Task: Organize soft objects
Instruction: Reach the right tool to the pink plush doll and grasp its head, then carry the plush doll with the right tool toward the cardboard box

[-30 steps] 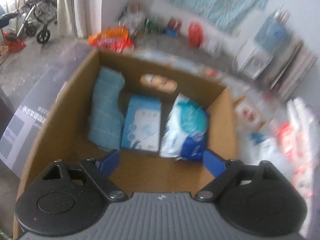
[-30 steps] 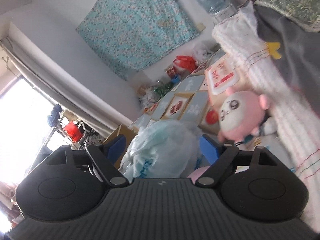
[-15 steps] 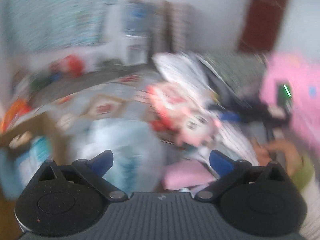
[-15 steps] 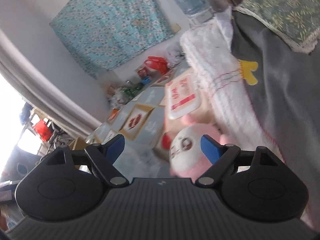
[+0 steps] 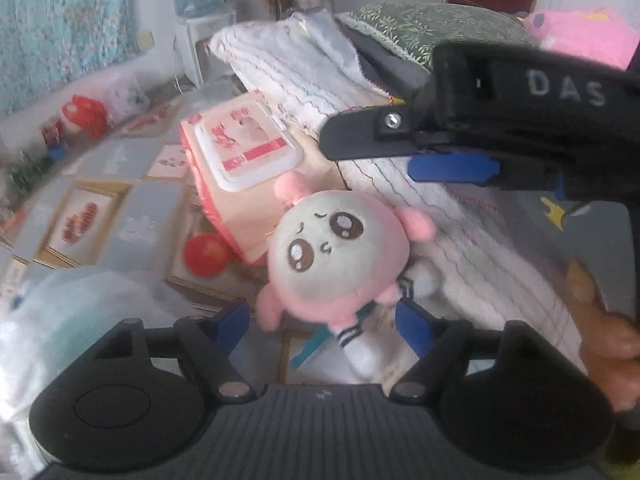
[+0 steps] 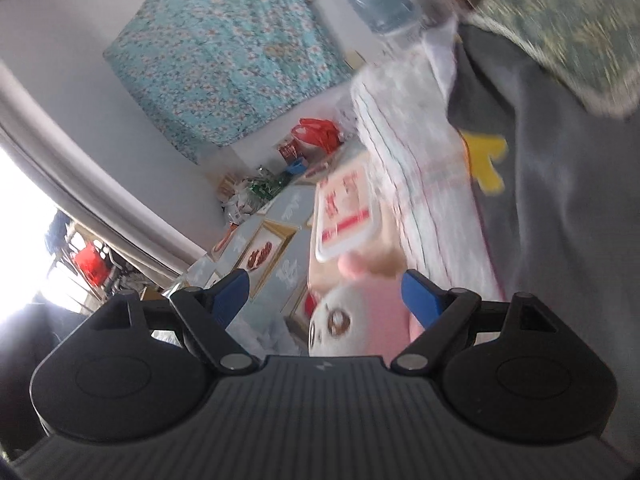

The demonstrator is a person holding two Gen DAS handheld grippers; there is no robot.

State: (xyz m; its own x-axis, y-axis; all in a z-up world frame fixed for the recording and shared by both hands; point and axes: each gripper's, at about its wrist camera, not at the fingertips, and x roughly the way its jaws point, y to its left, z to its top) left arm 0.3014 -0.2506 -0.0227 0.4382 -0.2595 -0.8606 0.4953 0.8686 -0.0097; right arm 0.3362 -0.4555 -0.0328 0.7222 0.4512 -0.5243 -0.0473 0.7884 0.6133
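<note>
Where the plush doll [image 5: 332, 256] lies, wipes pack [image 5: 244, 152] just behind.

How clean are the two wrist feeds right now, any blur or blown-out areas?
Left wrist view: the pink plush toy is sharp, edges smeared and bent by the fisheye, the bluish plastic bag soft. Right wrist view: motion blur across the white blanket, the window at left blown out white.

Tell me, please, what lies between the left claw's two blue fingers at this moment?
In the left wrist view, the pink plush doll lies between the left claw fingers, its lower body and striped leg in the gap.
</note>
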